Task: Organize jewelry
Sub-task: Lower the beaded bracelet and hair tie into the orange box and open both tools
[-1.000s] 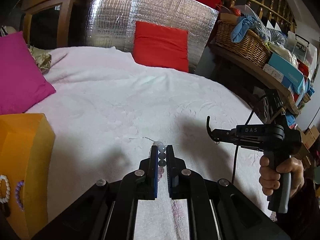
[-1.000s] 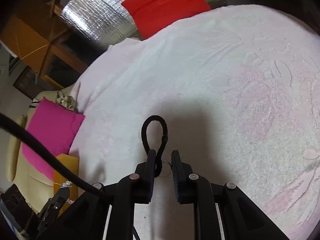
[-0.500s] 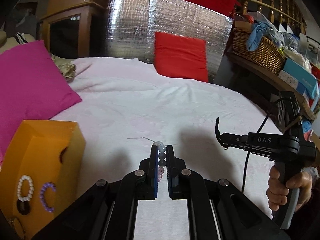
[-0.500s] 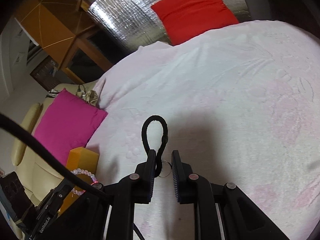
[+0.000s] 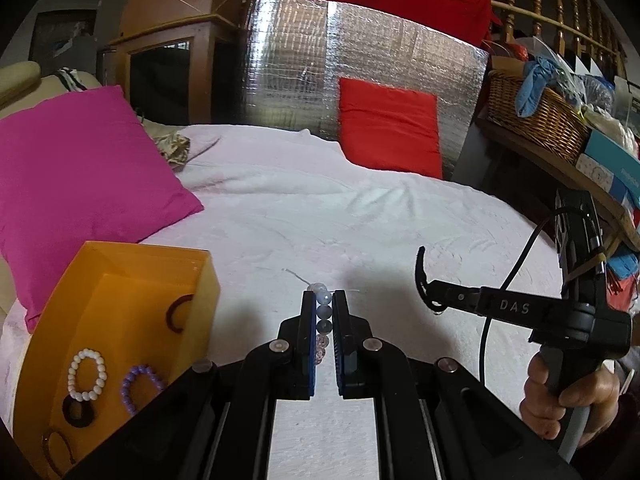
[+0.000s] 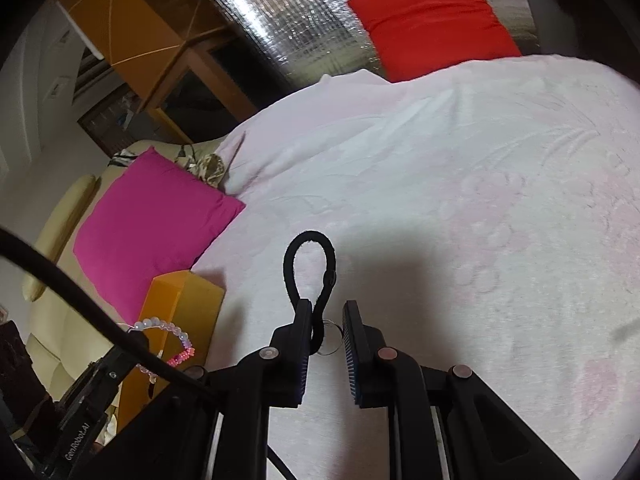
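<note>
1. Left tongs (image 5: 323, 300) pinching a beaded bracelet (image 5: 322, 312) edge-on: round, glossy, pale blue-grey beads at the tips, pink faceted ones further back between the blue pads, a thin clear thread sticking out ahead toward 11 o'clock.
2. Orange box (image 5: 120, 316) lying at about 9 o'clock from the left tongs, close by and lower; open top tilted toward the left wrist camera. Judged the drop target, so a short swing left called for.
3. Already in the box: a white pearl-like bracelet (image 5: 87, 375), a lilac beaded one (image 5: 141, 387), and dark rings, all resting on the smooth orange floor.
4. Right tongs (image 6: 327, 312) partly spread, with a black cord loop (image 6: 310, 272) pressed against the left pad only; whether truly gripped, cannot tell. Loop matte, soft, teardrop-shaped, long axis pointing to 12 o'clock, standing stiffly forward of the tips; a thin clear ring near its base.
5. From the right wrist view, box at about 8 o'clock, well apart; left tongs clearly nearer to it.
6. Beneath both: bed (image 5: 360, 232) under a pale pink, plush, embossed cover; soft enough to swallow a dropped bead strand in its folds.
7. Magenta cushion (image 5: 80, 168) just behind the box.
</note>
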Demonstrator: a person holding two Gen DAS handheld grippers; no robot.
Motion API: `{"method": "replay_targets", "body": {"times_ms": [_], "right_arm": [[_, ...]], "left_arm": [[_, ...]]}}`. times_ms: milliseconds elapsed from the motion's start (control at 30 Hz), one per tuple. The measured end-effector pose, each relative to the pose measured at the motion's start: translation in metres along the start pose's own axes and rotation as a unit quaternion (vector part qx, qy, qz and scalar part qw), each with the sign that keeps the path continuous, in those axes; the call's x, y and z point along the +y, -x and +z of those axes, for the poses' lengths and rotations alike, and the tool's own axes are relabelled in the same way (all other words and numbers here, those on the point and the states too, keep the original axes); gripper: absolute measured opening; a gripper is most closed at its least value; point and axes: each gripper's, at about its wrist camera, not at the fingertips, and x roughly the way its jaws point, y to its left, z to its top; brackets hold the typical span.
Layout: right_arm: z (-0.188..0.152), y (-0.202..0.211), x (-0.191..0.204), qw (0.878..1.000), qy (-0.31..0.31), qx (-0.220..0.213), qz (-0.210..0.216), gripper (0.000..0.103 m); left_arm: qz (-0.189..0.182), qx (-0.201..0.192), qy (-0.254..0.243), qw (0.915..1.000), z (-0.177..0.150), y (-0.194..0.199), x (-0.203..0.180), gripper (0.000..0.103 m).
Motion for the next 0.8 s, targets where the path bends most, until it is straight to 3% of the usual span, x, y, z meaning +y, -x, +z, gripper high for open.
{"method": "replay_targets", "body": {"times_ms": [367,533,800], "right_arm": [[-0.007,-0.013,0.048,0.998,-0.004,-0.026,0.057,0.017],[-0.011,-0.025,0.065,0.998,0.005,-0.024,0.062,0.017],[-0.011,-0.036,0.088,0.997,0.045,-0.022,0.054,0.017]], "left_arm": [[0.037,-0.018,0.024,0.9989,0.001,0.018,0.026,0.008],[0.057,-0.029,0.043,0.997,0.004,0.027,0.045,0.008],[0.122,-0.033,0.089,0.988,0.009,0.023,0.098,0.008]]}}
